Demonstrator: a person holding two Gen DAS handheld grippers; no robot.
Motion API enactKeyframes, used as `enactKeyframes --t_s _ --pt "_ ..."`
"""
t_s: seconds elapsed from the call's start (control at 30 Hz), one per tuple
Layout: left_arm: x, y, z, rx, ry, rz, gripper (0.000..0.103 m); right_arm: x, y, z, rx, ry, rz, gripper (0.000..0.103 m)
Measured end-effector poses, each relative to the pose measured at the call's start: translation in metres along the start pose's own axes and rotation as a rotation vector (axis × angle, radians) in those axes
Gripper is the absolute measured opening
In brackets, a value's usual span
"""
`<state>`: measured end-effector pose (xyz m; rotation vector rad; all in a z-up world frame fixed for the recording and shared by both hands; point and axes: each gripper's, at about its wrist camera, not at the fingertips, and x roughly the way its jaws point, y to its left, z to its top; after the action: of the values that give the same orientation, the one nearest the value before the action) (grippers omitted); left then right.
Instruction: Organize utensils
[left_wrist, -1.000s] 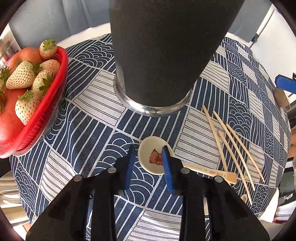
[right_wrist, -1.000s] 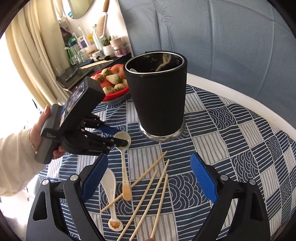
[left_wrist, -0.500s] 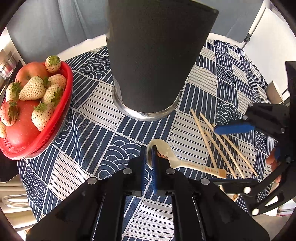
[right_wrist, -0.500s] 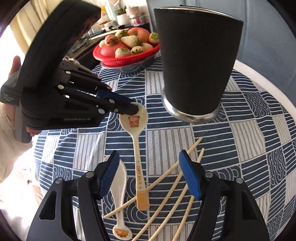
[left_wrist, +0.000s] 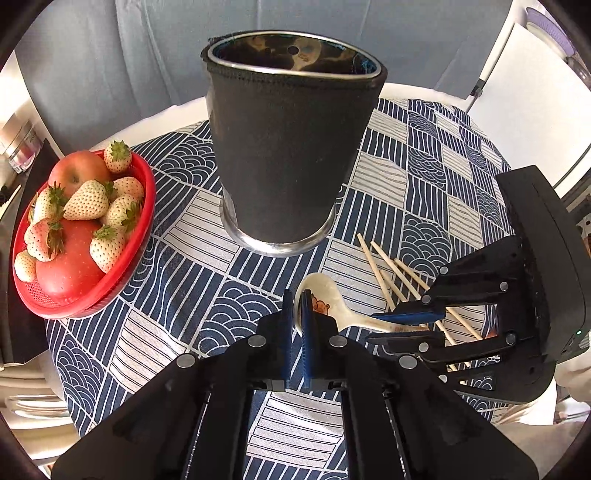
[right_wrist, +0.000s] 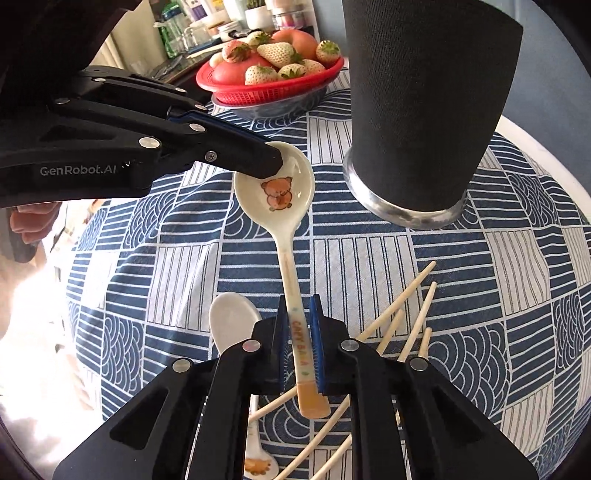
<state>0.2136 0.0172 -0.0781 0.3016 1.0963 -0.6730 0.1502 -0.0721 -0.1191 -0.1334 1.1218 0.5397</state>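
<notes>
Left wrist view: the left tool (left_wrist: 294, 325) is closed on the bowl rim of the bear-print spoon (left_wrist: 325, 306), pads pinching the thin wall edge-on. The spoon's handle runs right toward the right tool (left_wrist: 413, 326), whose jaws have just been closing with the handle end between them. Beyond stands the utensil holder (left_wrist: 284, 147), a tapered metal cup in a black fabric sleeve, its polished rim and base ring showing, upright on the table (left_wrist: 207, 295). The red fruit basket (left_wrist: 122, 273) sits well left. Judgement: a glazed spoon is slick, and a rim pinch is marginal; one tool should carry it by the handle, the other letting go only once that grip is firm.

Right wrist view: the right tool (right_wrist: 297, 332) grips the spoon's handle near its orange tip, pads against the printed shaft. The spoon's bowl is raised off the cloth at the left tool (right_wrist: 275, 162). A second white spoon (right_wrist: 232, 317) lies just left; loose chopsticks (right_wrist: 402, 306), slim pale wooden rods, are fanned to the right on the cloth. Judgement: tip the spoon upright over the holder and lower it gently, avoiding a knock on the rim.
</notes>
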Motion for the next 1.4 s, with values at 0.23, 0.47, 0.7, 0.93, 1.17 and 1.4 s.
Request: enactKeyframes --t_s 0.23,0.47,0.7,0.93,1.17,1.4 --pt "-0.035 -0.011 0.015 0.049 -0.062 0.029 0.005 -0.031 0.004 0.013 -0.019 -0.051 -0.029 0.010" --pt "-0.076 -0.016 0.030 0.089 -0.133 0.075 0.005 -0.062 0.007 0.034 -0.052 -0.107 -0.072 0.010" --pt "-0.121 -0.020 0.046 0.123 -0.214 0.123 0.005 -0.092 0.009 0.059 -0.071 -0.183 -0.110 0.009" --pt "-0.152 -0.020 0.062 0.130 -0.267 0.153 0.005 -0.117 0.008 0.078 -0.080 -0.251 -0.108 0.001" --pt "-0.146 -0.019 0.060 0.125 -0.242 0.156 0.005 -0.115 0.001 0.079 -0.072 -0.237 -0.117 0.001" --pt "-0.123 -0.015 0.050 0.094 -0.203 0.135 0.039 -0.094 -0.013 0.058 -0.062 -0.145 -0.124 0.004"
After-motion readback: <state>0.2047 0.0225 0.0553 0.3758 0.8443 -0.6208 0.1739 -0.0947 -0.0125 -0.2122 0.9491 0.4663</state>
